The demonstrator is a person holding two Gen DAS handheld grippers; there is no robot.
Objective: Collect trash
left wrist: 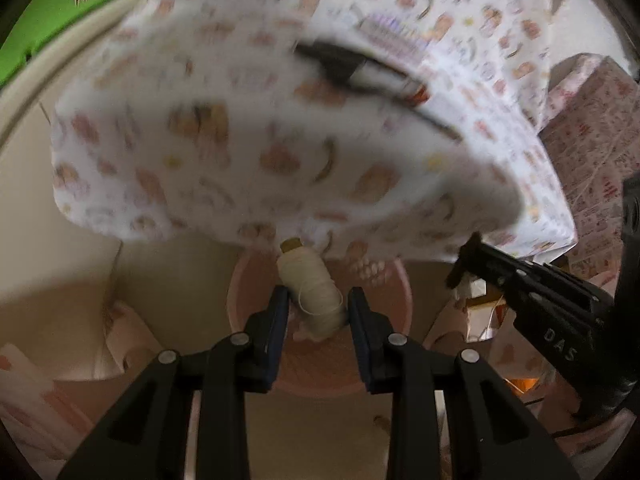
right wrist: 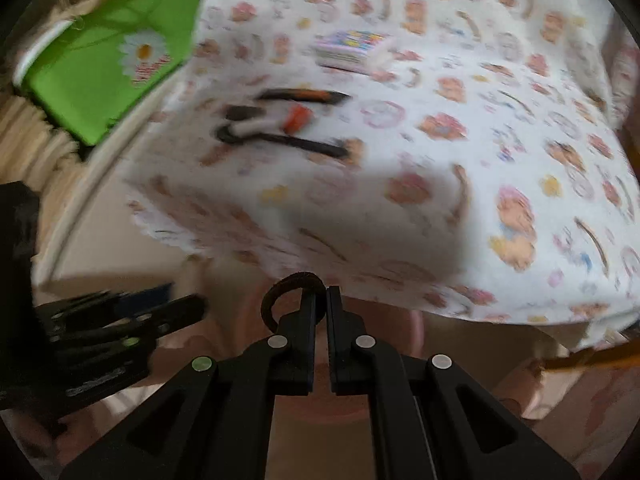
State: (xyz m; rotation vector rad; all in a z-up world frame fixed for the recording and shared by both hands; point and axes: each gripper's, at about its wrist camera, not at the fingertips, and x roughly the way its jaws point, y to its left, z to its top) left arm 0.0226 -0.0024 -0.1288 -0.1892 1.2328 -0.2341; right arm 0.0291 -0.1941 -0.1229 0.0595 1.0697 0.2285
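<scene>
My left gripper (left wrist: 318, 300) is shut on a cream spool of thread (left wrist: 314, 292) and holds it over a pink round bin (left wrist: 396, 320) on the floor. My right gripper (right wrist: 321, 298) is shut on a dark brown hair tie (right wrist: 276, 294), also above the pink bin (right wrist: 414, 332). The right gripper shows at the right edge of the left wrist view (left wrist: 466, 258), and the left gripper shows blurred at the left of the right wrist view (right wrist: 184, 304). Both hover just off the edge of the table with the patterned cloth (right wrist: 460, 128).
On the cloth lie black and orange tools (right wrist: 288, 120) and a small colourful box (right wrist: 352, 50). A green bag with a daisy (right wrist: 120, 64) stands at the far left. Patterned boxes (left wrist: 592, 152) stand to the right. Pink paper pieces (left wrist: 124, 336) lie on the floor.
</scene>
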